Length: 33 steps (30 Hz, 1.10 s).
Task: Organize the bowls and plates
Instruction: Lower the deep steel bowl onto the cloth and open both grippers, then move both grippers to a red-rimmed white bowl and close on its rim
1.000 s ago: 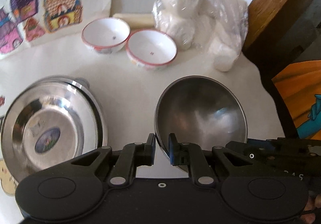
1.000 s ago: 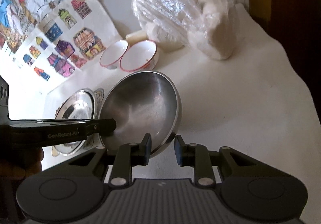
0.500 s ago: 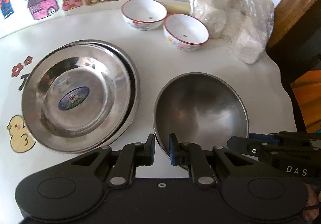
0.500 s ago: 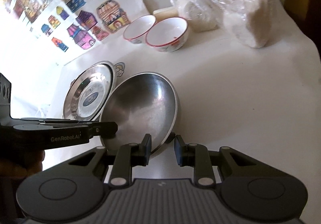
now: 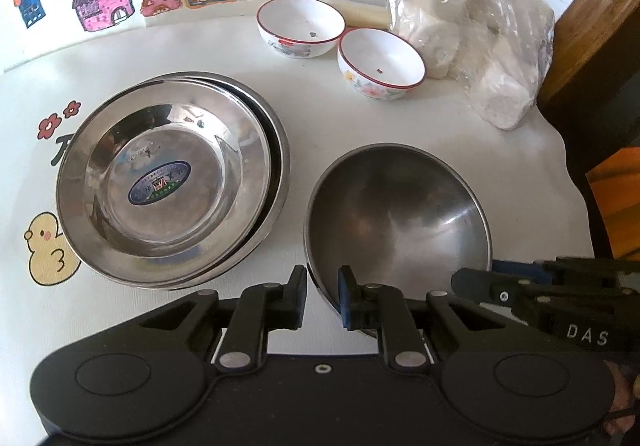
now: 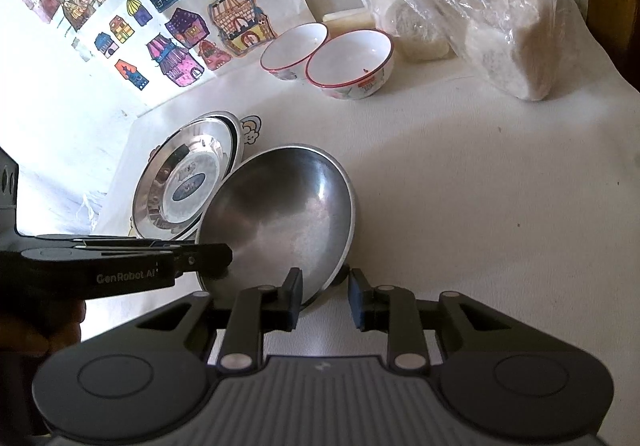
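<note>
Left gripper [image 5: 322, 296] jaws have just been opening: the near rim of the dull round steel bowl [image 5: 400, 214] sits between them with visible slack, so it looks like a release. Right gripper [image 6: 323, 300] straddles the same bowl's rim, narrow gap, pad contact unclear. The bowl is empty, on the white table [image 5: 320, 126] just right of the two stacked shiny steel plates [image 5: 168, 178]. Two white red-rimmed ceramic bowls [image 5: 340, 42] behind are empty, not yet nested.

I see bare tabletop [image 6: 480, 206] right of the steel bowl [image 6: 280, 214]; stacked plates [image 5: 168, 174] crowd its left.
</note>
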{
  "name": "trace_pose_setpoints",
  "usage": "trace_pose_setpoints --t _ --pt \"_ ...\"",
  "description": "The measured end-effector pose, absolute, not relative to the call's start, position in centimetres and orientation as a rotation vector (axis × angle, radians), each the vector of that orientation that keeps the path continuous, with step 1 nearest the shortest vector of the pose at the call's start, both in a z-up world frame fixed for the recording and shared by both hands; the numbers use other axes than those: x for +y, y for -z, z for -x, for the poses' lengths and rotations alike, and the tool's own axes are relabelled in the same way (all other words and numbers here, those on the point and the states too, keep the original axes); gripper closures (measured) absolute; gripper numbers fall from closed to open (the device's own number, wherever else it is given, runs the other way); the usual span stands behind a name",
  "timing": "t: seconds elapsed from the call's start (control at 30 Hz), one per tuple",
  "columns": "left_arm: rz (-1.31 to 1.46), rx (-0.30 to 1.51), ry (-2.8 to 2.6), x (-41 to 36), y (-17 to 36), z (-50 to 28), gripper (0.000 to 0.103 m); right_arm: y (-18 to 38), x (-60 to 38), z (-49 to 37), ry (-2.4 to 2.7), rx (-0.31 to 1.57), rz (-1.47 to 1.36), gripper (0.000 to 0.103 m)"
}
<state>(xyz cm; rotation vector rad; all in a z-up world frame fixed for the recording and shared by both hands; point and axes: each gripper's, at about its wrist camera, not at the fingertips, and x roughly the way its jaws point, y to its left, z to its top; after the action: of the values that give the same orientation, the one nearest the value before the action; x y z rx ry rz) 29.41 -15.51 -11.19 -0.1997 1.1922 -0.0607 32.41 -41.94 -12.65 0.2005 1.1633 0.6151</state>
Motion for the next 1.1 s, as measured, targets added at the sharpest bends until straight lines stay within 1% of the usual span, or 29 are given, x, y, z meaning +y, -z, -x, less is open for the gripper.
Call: trace_pose_setpoints --t 0.1,0.13,0.27,0.37,0.4,0.43,0.47,0.5,0.53,0.57,0.6,0.63,0.67,0.7,0.73,0.77,0.8,0.83,0.9,1.0,1.1 --pt "0.172 1.195 0.065 -15.5 10.9 -29.4 0.081 12.5 -42.0 -32.4 -0.613 1.153 -0.197 0.073" --pt "0.164 1.195 0.067 -15.4 10.8 -29.4 0.078 12.4 -42.2 -32.4 -0.612 1.149 -0.197 0.072" --pt "0.139 1.197 0.061 -15.0 10.0 -29.0 0.075 12.2 -42.8 -32.4 -0.598 1.137 -0.207 0.068" --pt "0.136 1.191 0.046 -14.6 9.1 -28.6 0.069 11.9 -43.4 -32.3 -0.583 1.125 -0.219 0.065" --pt "0.137 1.186 0.041 -14.5 8.8 -28.5 0.063 11.8 -43.7 -32.3 -0.578 1.120 -0.223 0.065" --pt "0.138 1.180 0.032 -14.3 8.5 -28.4 0.052 11.7 -43.9 -32.2 -0.572 1.114 -0.226 0.065" --pt "0.138 1.174 0.020 -14.2 8.2 -28.3 0.045 11.6 -44.2 -32.1 -0.563 1.109 -0.228 0.063" --pt "0.139 1.166 0.008 -14.1 7.9 -28.3 0.036 11.6 -44.4 -32.1 -0.557 1.106 -0.231 0.060" --pt "0.140 1.157 -0.001 -13.9 7.6 -28.4 0.032 11.5 -44.6 -32.1 -0.549 1.102 -0.235 0.054" --pt "0.142 1.146 -0.008 -13.8 7.4 -28.5 0.030 11.5 -44.8 -32.1 -0.543 1.099 -0.238 0.050" --pt "0.142 1.136 -0.017 -13.7 7.1 -28.7 0.025 11.5 -45.0 -32.1 -0.537 1.097 -0.241 0.048" --pt "0.142 1.127 -0.027 -13.6 7.0 -29.0 0.018 11.5 -45.1 -32.1 -0.532 1.093 -0.243 0.043" --pt "0.144 1.115 -0.040 -13.5 6.8 -29.3 0.015 11.4 -45.2 -32.2 -0.527 1.090 -0.246 0.038" --pt "0.147 1.104 -0.048 -13.4 6.6 -29.6 0.012 11.4 -45.3 -32.3 -0.524 1.086 -0.251 0.036" --pt "0.151 1.097 -0.054 -13.4 6.5 -30.1 0.008 11.4 -45.4 -32.3 -0.521 1.082 -0.255 0.030" --pt "0.158 1.090 -0.058 -13.3 6.3 -30.5 0.006 11.3 -45.5 -32.4 -0.518 1.077 -0.259 0.024" --pt "0.166 1.083 -0.065 -13.2 6.2 -31.1 0.003 11.2 -45.6 -32.5 -0.516 1.072 -0.263 0.021" --pt "0.173 1.076 -0.071 -13.2 6.1 -31.4 0.003 11.2 -45.7 -32.6 -0.514 1.066 -0.267 0.016" --pt "0.192 1.066 -0.076 -13.2 6.0 -32.4 0.001 11.0 -45.8 -32.8 -0.508 1.054 -0.272 0.011" --pt "0.220 1.063 -0.070 -13.2 5.9 -33.7 0.001 10.8 -46.0 -33.0 -0.498 1.036 -0.285 0.000" --pt "0.262 1.061 -0.063 -13.0 6.0 -34.9 0.001 10.8 -46.3 -33.3 -0.484 1.026 -0.294 0.000"
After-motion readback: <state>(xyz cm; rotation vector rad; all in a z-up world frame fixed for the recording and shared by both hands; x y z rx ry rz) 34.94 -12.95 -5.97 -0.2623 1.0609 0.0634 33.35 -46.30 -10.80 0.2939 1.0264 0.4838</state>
